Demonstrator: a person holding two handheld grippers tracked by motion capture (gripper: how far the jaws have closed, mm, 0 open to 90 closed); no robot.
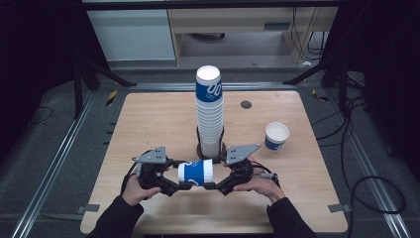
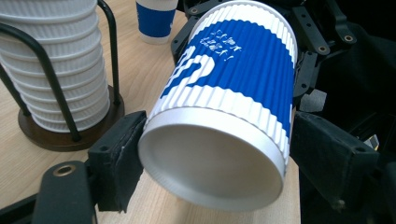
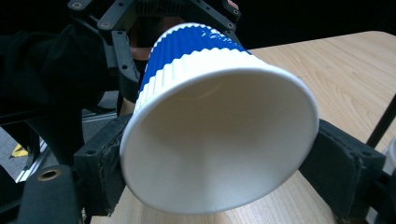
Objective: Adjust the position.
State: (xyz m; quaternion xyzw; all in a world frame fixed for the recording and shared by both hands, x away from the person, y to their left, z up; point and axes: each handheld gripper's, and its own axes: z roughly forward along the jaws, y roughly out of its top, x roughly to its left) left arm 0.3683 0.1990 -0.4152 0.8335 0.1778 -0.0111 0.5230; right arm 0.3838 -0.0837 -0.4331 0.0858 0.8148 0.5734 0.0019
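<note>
**Two grippers, one soft cup: it could squash or drop**

Two grippers hold the same blue and white ribbed paper cup (image 1: pixel 195 171) at once. The cup lies on its side in the air, just above the near part of the pale wooden desk (image 1: pixel 148 124). The left gripper (image 1: pixel 174 186) pinches the closed bottom end, with one black jaw on each side. The right gripper (image 1: pixel 216 185) pinches the open mouth end the same way. In the left gripper view the cup (image 2: pixel 229 116) shows its flat base, and in the right gripper view the cup (image 3: pixel 219 135) shows its open inside.

Paper bends easily. The open rim has nothing inside to hold it round, so I think a hard squeeze by the right gripper could crush it into an oval. If both hands pull apart or twist in different ways, the cup could tear or crease. If one gripper lets go too soon and the other holds loosely, the cup could slip, fall on the desk and roll away.

Just behind the cup stands a tall stack of white ribbed paper cups (image 1: pixel 210 116) in a dark wire holder with a round base (image 2: pixel 70 126). A bump from a hand or gripper might tip that tower over. A single blue and white paper cup (image 1: pixel 276 136) stands upright, well apart on the right, and looks safe.
</note>
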